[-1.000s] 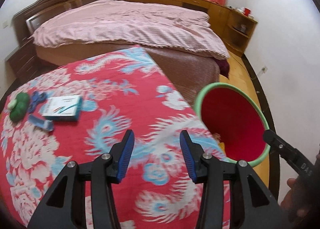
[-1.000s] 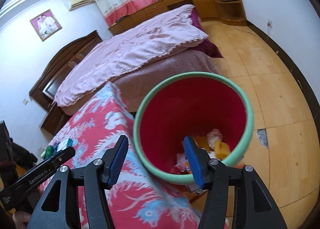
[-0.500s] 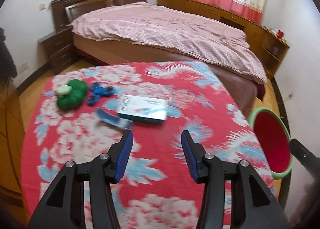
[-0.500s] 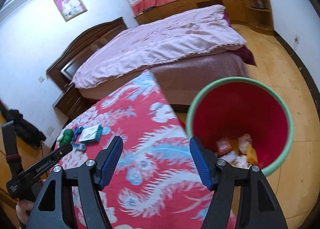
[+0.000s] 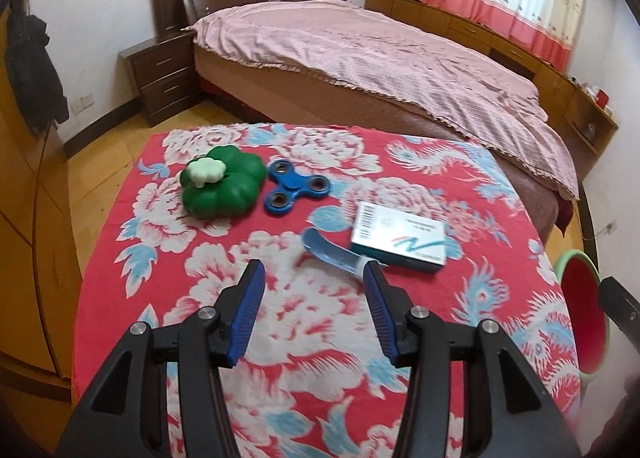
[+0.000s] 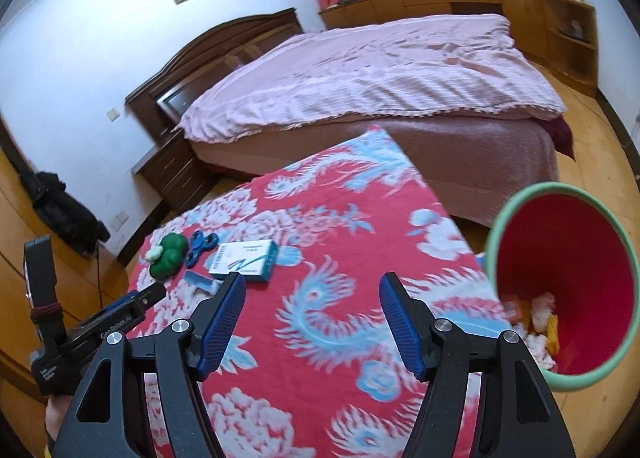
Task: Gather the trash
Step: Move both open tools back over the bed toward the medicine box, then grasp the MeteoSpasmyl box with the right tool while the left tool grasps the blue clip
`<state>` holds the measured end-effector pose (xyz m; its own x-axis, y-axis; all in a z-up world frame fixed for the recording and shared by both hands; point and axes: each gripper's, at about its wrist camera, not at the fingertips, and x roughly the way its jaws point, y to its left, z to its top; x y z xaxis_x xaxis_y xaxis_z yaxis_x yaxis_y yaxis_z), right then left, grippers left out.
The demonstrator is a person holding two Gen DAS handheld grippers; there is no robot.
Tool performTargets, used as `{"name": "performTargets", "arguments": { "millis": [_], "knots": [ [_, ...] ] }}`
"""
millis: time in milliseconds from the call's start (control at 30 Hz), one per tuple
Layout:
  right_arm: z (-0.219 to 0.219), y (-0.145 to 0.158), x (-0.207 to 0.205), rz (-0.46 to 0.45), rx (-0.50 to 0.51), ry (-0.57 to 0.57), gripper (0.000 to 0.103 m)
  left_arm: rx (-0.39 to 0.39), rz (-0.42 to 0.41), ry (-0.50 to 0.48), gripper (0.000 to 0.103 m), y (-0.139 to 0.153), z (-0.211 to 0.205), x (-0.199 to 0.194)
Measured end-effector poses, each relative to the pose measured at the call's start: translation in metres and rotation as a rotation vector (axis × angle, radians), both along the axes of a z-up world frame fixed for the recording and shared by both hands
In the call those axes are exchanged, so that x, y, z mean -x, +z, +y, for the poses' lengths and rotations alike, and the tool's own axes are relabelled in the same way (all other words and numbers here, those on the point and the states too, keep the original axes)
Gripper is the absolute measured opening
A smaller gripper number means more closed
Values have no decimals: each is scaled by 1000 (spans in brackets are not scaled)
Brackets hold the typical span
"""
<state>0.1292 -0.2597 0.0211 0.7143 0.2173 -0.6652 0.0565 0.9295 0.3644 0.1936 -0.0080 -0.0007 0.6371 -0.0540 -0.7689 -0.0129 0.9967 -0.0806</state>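
On the table's red flowered cloth (image 5: 304,322) lie a white and teal box (image 5: 400,242), a curved blue plastic piece (image 5: 328,252), a blue fidget spinner (image 5: 296,186) and a green clover-shaped object (image 5: 222,182). My left gripper (image 5: 313,274) is open and empty, with the blue piece just beyond its tips. My right gripper (image 6: 313,286) is also open and empty, over the middle of the cloth. The box (image 6: 244,260) lies ahead of it to the left. The red bin with a green rim (image 6: 560,258) stands on the floor to its right, with scraps inside.
A bed with a pink cover (image 5: 360,54) stands beyond the table, and a dark nightstand (image 5: 160,78) is at its left. The bin (image 5: 580,298) sits off the table's right edge. Wooden cabinets line the left side and the far wall.
Both views have swung left, from the bin toward the items on the cloth. The left gripper now points at the blue piece and box. The right jaws stand wider.
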Motion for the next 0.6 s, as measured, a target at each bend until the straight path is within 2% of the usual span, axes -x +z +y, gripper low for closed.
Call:
{"name": "performTargets", "arguments": {
  "millis": [433, 600],
  "knots": [
    [46, -40, -54, 70, 62, 111, 71, 39, 38, 37, 51, -28, 19, -21],
    [65, -56, -75, 84, 99, 176, 79, 44, 55, 58, 51, -42, 24, -23]
  ]
}}
